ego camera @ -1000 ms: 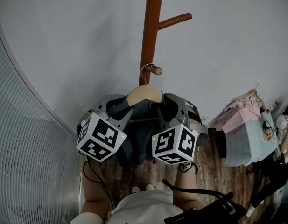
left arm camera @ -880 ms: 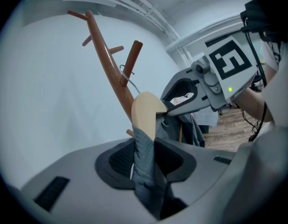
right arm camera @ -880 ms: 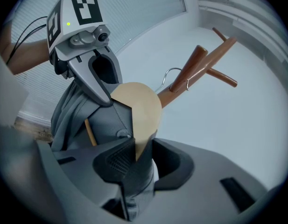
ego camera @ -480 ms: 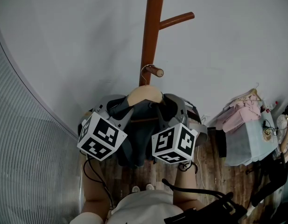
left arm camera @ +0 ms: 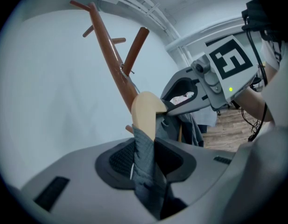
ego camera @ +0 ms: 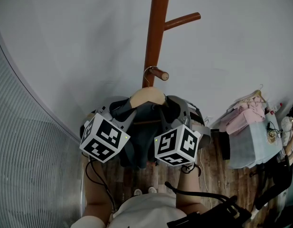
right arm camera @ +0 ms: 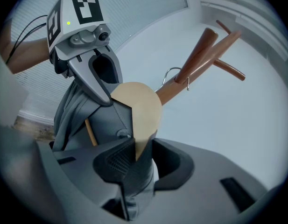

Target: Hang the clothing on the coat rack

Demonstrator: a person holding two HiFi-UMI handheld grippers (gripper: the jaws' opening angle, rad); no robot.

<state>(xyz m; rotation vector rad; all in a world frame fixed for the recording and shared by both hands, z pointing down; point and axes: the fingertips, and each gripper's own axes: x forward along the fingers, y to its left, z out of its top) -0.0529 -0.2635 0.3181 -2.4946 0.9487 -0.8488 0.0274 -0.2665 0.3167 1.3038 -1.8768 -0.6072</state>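
Note:
A grey garment (ego camera: 142, 127) hangs on a pale wooden hanger (ego camera: 147, 96) in front of the brown coat rack pole (ego camera: 154, 32). The hanger's metal hook (ego camera: 149, 70) curls beside a short peg (ego camera: 159, 73) of the rack; whether it rests on the peg I cannot tell. My left gripper (left arm camera: 146, 157) is shut on the garment's left shoulder over the hanger (left arm camera: 146, 113). My right gripper (right arm camera: 136, 162) is shut on the right shoulder and the hanger's (right arm camera: 139, 108) end. Seen from the right gripper, the hook (right arm camera: 174, 76) lies close against the pole (right arm camera: 200, 59).
A higher peg (ego camera: 182, 21) sticks out to the right of the pole. A pale wall stands behind the rack and a ribbed curtain (ego camera: 32, 165) to the left. At the right, a stand holds pink clothes (ego camera: 246, 115) and bags over a wooden floor.
The rack pole and pegs have shifted slightly to the right in the head view. Both grippers keep their hold and have hardly moved.

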